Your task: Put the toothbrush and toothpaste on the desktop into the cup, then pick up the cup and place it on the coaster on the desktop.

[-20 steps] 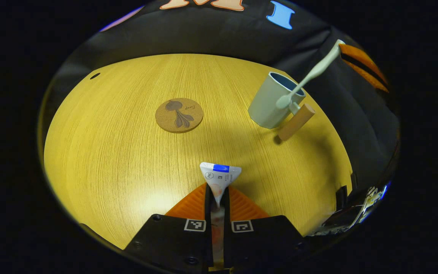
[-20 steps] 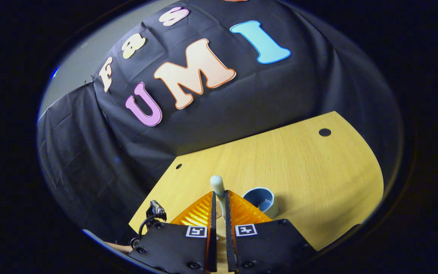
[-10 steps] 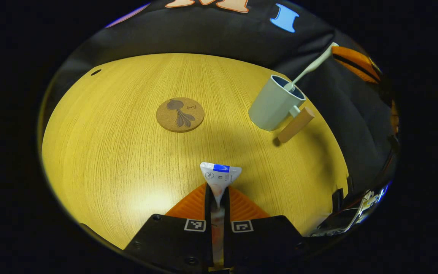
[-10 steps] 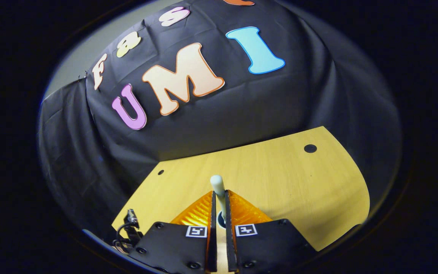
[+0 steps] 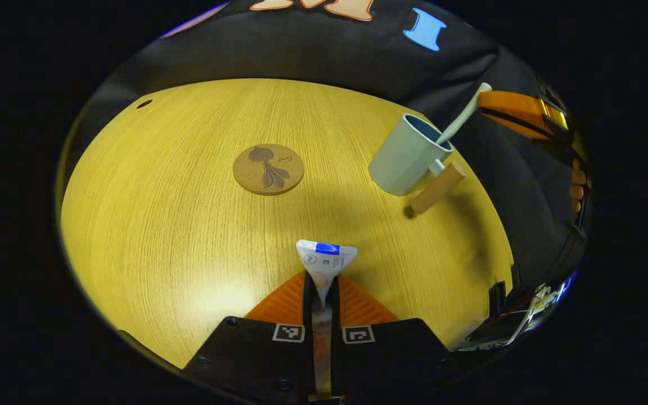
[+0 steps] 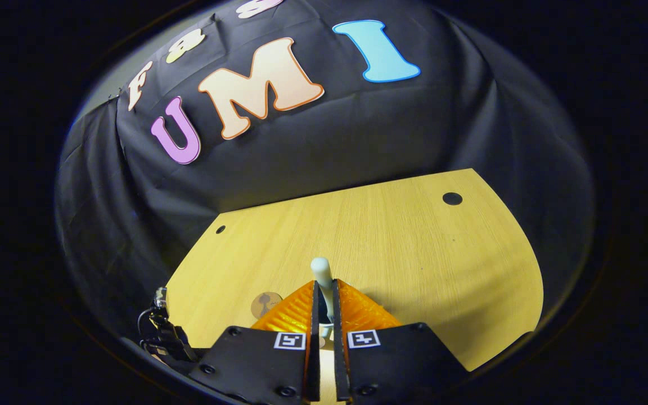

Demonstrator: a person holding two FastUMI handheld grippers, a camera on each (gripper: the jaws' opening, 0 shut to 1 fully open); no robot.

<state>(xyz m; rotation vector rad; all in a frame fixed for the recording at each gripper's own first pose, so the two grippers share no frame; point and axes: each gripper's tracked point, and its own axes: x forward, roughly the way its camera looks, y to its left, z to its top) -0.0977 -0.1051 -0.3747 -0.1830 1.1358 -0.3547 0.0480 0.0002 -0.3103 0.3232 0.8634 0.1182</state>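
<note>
In the left gripper view my left gripper [image 5: 322, 287] is shut on a white toothpaste tube [image 5: 324, 260] with a blue band, held low over the near part of the wooden desktop [image 5: 161, 214]. A pale cup [image 5: 405, 158] with a wooden handle [image 5: 437, 188] stands at the right. A pale toothbrush [image 5: 459, 119] leans into the cup, its upper end held by the other gripper [image 5: 512, 109]. The round cork coaster [image 5: 268, 169] lies left of the cup. In the right gripper view my right gripper [image 6: 324, 292] is shut on the toothbrush handle [image 6: 320, 270]; the coaster [image 6: 265, 304] peeks out at its left.
Black cloth wall hangs behind the desktop [image 6: 391, 236] in both views. Small dark holes [image 6: 452, 198] mark the desktop's far corners. A hand's fingers [image 5: 577, 188] and some cabling [image 5: 526, 315] show at the right edge of the left gripper view.
The toothbrush has gone from over the cup's outside to head-down inside the cup, sinking lower. The right gripper tilted and descended. My left gripper keeps holding the toothpaste still.
</note>
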